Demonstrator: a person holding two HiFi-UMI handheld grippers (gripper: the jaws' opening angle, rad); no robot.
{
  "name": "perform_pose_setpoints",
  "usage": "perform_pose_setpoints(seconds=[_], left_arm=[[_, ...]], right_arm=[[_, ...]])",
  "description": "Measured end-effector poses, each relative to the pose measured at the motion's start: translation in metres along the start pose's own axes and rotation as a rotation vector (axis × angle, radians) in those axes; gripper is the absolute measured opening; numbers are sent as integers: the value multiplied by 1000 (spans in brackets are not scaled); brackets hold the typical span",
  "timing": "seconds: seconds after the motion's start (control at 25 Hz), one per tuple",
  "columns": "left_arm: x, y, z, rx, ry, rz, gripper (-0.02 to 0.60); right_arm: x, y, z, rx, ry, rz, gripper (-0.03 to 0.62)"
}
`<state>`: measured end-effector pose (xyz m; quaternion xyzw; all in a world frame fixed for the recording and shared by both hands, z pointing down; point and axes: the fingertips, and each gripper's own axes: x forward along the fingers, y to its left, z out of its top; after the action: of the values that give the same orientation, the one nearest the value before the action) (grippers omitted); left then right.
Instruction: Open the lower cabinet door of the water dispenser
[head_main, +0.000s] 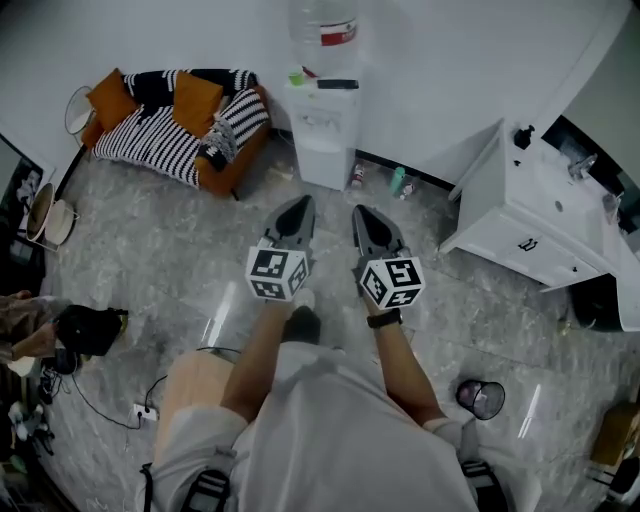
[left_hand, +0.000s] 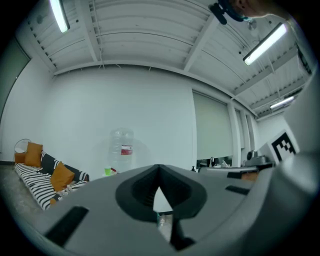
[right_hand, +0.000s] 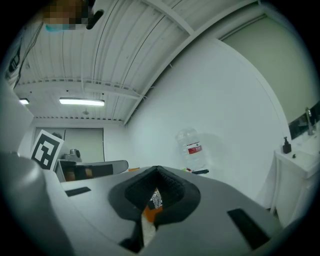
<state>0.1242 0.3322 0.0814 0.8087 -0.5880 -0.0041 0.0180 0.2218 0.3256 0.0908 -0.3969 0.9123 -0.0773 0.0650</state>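
the left gripper (head_main: 297, 206) and right gripper (head_main: 361, 213) are hovering side by side in the head view, well apart from the water dispenser (head_main: 325, 135) standing at the wall. the left gripper view is showing its jaws clenched empty; the right gripper view likewise.

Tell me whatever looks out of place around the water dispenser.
A few small bottles sit loose on the floor just right of the water dispenser, along the wall. They are too small to tell whether they stand or lie. The dispenser itself stands upright, its lower door looks shut, and no spill shows.
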Motion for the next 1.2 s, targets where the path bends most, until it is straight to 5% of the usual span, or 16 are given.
perform_pose_setpoints(seconds=[0.96, 1.2], left_arm=[[142, 190, -2, -46, -7, -8, 11], [169, 215, -8, -74, 4, -84, 11]], right_arm=[[238, -42, -7, -78, 59, -74, 9], [281, -41, -14, -91, 95, -90, 9]])
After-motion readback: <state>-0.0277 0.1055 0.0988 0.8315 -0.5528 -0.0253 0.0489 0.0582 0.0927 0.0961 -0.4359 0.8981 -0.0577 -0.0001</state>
